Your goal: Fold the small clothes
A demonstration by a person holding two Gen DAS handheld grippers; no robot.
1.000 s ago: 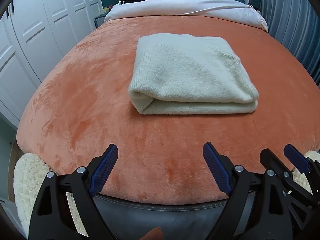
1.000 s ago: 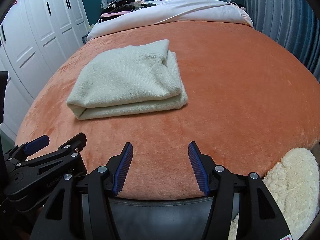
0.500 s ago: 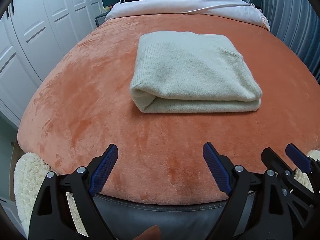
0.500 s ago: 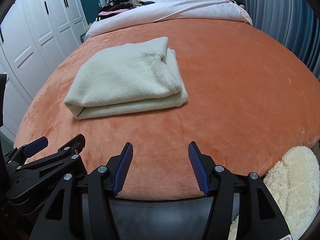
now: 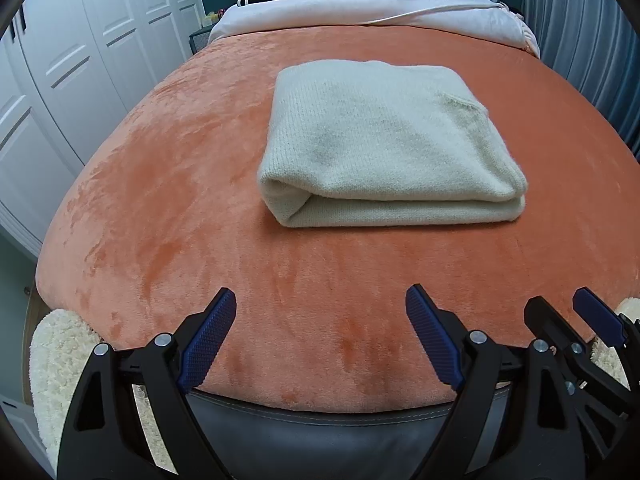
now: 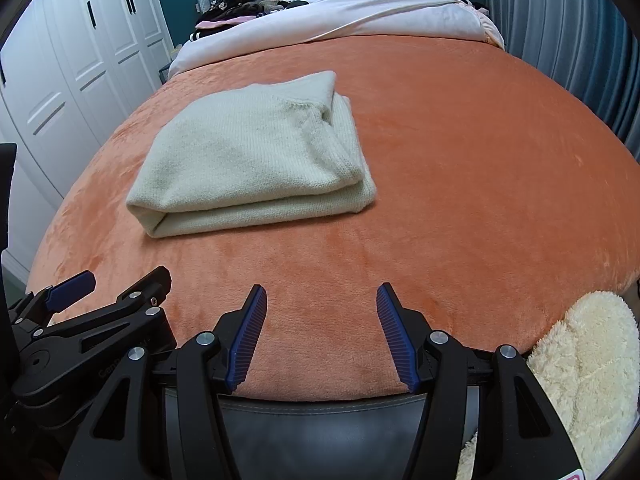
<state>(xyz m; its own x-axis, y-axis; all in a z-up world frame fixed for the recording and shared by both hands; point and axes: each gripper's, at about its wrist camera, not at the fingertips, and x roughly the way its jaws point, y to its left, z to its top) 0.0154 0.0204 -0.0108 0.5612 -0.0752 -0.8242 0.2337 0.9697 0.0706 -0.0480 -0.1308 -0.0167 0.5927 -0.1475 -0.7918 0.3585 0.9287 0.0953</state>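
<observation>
As the cream garment lies folded and untouched, these lines apply:

Garment: the folded cream knit (image 5: 384,148) sits on the orange blanket (image 5: 168,216) of the bed, mid-way across and far from both claws; its rolled fold faces near-left, its open layers stack at the right end.

Left claw (image 5: 320,336): wide, nothing between the pads, near the bed's near edge.

Right claw (image 6: 320,332): narrower than the left but parted, empty, just beside the left one.

Change: against the earlier views the garment appears a touch nearer in the view and keeps the same shape; both claws have stayed as parted as they were.

Meaning: I judge this piece finished; more clothes (image 6: 236,4) wait heaped at the far left.
</observation>
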